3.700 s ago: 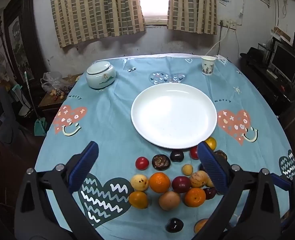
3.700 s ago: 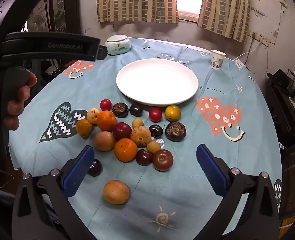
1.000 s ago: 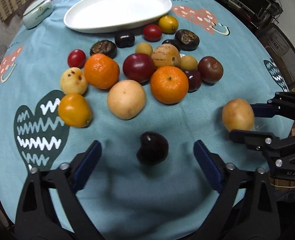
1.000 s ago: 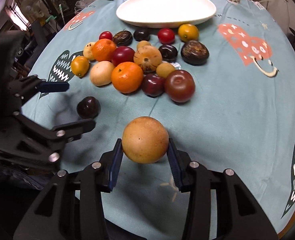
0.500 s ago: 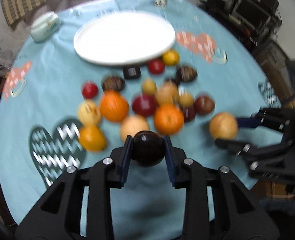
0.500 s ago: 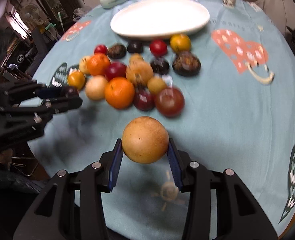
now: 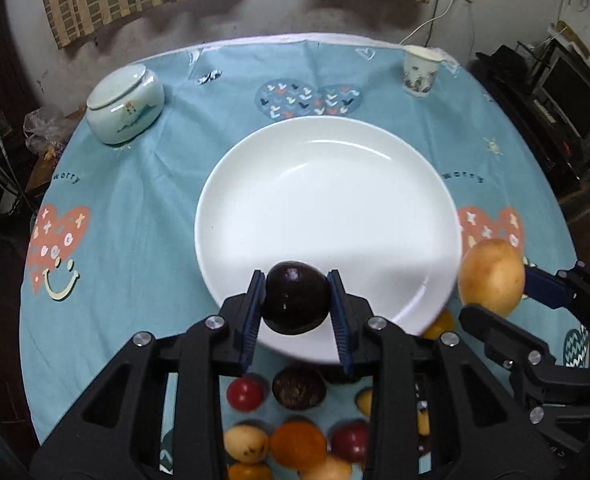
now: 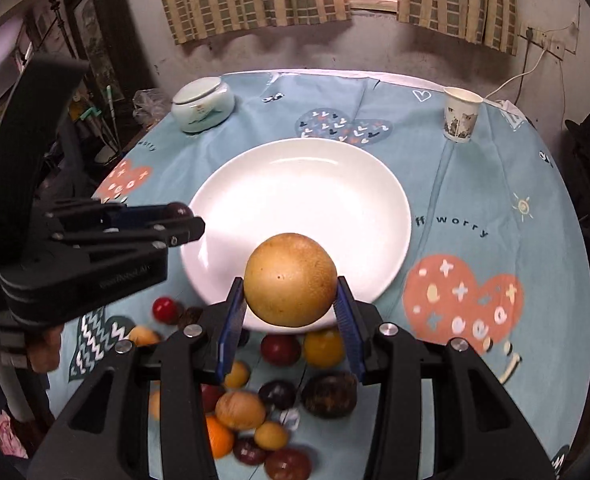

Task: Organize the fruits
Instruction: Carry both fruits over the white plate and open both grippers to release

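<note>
My left gripper [image 7: 295, 302] is shut on a dark purple fruit [image 7: 296, 297], held above the near rim of the white plate [image 7: 327, 208]. In the right wrist view that gripper [image 8: 183, 216] comes in from the left with the dark fruit [image 8: 178, 209] at its tips. My right gripper [image 8: 291, 304] is shut on a tan round fruit [image 8: 290, 278], also over the plate's [image 8: 303, 200] near rim; the left wrist view shows this fruit [image 7: 491, 276] at the plate's right edge. Several loose fruits [image 8: 279, 400] lie on the cloth below both grippers.
A pale green lidded jar [image 7: 125, 106] stands at the back left and a paper cup [image 7: 419, 72] at the back right of the round blue-clothed table [image 7: 135, 208]. A hand [image 8: 35, 344] grips the left tool. Dark furniture surrounds the table.
The left gripper closed on the dark fruit and lifted it. Both grippers rose and carried their fruits forward from the table's near side to the plate's near rim.
</note>
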### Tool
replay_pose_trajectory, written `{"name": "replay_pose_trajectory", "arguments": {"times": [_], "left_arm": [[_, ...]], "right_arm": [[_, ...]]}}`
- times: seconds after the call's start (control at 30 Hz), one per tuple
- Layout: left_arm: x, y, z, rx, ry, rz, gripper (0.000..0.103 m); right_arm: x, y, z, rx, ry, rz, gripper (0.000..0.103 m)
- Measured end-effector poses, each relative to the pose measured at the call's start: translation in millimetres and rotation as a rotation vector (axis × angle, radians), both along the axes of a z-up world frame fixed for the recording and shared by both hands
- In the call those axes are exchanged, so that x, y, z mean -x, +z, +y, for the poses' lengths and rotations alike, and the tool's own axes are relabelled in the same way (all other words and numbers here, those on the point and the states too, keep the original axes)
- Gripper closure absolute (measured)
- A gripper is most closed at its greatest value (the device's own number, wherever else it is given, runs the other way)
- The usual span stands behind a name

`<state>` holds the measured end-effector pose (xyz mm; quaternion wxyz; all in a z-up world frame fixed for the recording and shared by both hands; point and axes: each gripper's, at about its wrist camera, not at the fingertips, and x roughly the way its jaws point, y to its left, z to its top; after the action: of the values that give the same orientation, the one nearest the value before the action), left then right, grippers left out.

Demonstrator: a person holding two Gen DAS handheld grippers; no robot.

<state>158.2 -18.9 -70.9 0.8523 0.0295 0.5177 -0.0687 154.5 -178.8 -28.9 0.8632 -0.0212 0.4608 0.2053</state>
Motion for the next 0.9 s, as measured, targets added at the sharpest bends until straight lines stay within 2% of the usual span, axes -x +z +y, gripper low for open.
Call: {"name": "replay_pose_trajectory", "arguments": {"times": [0.23,0.4,0.47,0.53,0.63,0.8,0.9], "left_arm": [[-26.3,-37.2,-6.7,-0.058,0.004,0.047,0.071],[-37.9,-58.6,-5.8,-0.081,0.015,0.078,0.07],[-41.1,-65.3,-5.8,-0.092,0.019,0.09,0.064],[-42.2,-68.1,-2.7,-0.098,0.034,0.087,0.047],[-41.8,-67.7,0.5,-0.093,0.04,0.087,0.045],[-33.8,-48.6,7.1,-0.075,0.059,0.051,0.043],[-18.5,-20.3,15.4,-0.036,0.056,-0.024,0.039]], "right_arm": [[-45.7,-28.4,8.6,0.038,0.008,0.06,0.058],[-71.5,-54.9,16.8,0.074,0.012,0.135,0.058],[-78.8,-64.5,18.1,0.081,0.018,0.166,0.057],[-82.2,-68.5,17.8,0.082,0.022,0.166,0.055],[-81.6,-59.0,11.3,0.064,0.007,0.096,0.035],[-71.5,-25.9,-2.4,0.004,-0.002,0.015,0.033],[-50.1,10.7,-16.1,-0.05,-0.003,-0.097,0.033]]}}
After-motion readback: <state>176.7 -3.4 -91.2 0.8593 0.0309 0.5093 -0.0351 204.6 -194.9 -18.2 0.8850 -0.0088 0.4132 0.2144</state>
